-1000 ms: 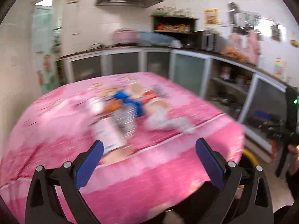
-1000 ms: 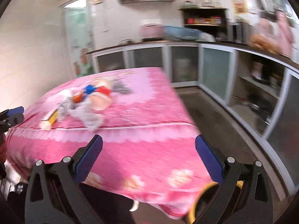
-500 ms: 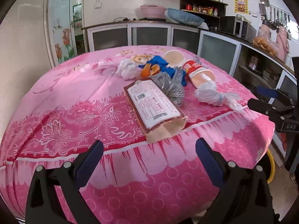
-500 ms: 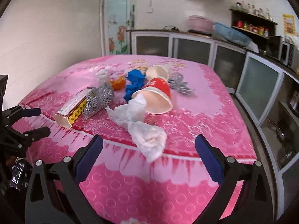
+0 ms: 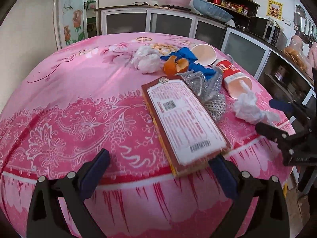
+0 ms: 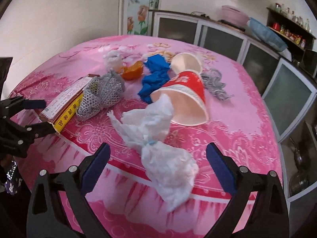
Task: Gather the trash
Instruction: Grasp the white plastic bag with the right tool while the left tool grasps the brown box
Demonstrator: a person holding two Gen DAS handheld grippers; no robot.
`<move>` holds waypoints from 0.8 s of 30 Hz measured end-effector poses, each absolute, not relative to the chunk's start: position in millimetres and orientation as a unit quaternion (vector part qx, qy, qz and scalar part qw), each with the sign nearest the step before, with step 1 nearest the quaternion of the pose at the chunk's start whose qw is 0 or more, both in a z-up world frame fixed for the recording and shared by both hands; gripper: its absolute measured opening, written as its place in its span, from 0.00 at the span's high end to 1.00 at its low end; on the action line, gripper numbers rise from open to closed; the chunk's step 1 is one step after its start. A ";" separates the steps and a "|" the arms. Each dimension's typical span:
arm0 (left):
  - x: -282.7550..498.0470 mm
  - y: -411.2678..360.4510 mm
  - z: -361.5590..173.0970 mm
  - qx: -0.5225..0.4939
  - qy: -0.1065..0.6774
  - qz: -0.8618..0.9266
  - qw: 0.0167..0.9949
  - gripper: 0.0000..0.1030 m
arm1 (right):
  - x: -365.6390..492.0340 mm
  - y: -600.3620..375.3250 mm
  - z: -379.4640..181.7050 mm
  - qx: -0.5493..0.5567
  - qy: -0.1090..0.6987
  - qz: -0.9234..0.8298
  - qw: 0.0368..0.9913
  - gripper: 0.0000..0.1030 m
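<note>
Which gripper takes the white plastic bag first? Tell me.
Right. The right gripper is open with the white plastic bag directly between its fingers at the table edge; the left gripper is open, facing the flat box.

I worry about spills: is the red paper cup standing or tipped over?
Tipped over. The red paper cup lies on its side on the pink tablecloth, mouth toward the crumpled white plastic bag.

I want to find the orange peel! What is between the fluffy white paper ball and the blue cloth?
The orange peel lies between the white paper ball and the blue cloth, touching both, clearest in the left wrist view.
</note>
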State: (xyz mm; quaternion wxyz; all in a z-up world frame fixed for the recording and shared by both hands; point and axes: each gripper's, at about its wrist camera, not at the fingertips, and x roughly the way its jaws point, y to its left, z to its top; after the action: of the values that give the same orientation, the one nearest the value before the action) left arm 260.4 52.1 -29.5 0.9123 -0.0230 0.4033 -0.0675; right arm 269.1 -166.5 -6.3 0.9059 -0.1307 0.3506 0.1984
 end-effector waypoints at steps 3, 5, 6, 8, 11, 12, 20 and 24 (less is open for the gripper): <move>267.9 51.1 -30.3 -0.031 0.407 -0.071 0.910 0.08 | 274.3 -160.2 -8.5 -0.141 0.356 0.202 0.902 0.18; 271.4 51.8 -30.6 -0.041 0.407 -0.073 0.910 0.08 | 279.6 -156.7 -12.1 -0.147 0.367 0.202 0.896 0.24; 273.0 52.0 -30.8 -0.044 0.407 -0.075 0.909 0.08 | 281.0 -156.4 -13.2 -0.149 0.370 0.200 0.895 0.28; 275.2 51.5 -30.5 -0.048 0.406 -0.077 0.909 0.08 | 283.9 -156.4 -15.0 -0.151 0.375 0.195 0.894 0.36; 277.4 50.3 -30.5 -0.049 0.405 -0.077 0.910 0.21 | 288.3 -158.7 -16.3 -0.143 0.385 0.193 0.891 0.51; 278.7 50.0 -31.1 -0.047 0.405 -0.073 0.910 0.24 | 289.2 -159.4 -16.3 -0.140 0.387 0.193 0.891 0.56; 284.4 49.5 -31.4 -0.051 0.411 -0.075 0.907 0.83 | 287.0 -163.9 -12.6 -0.115 0.382 0.183 0.898 0.75; 279.5 58.2 -26.9 -0.078 0.410 -0.086 0.905 0.89 | 279.8 -171.3 -4.9 -0.092 0.377 0.188 0.902 0.75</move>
State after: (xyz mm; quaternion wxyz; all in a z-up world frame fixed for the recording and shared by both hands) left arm 279.5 58.2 -26.9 0.9048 -0.0780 0.4097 -0.0860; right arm 279.8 -171.3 -4.9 0.9022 -0.0917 0.3774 0.1875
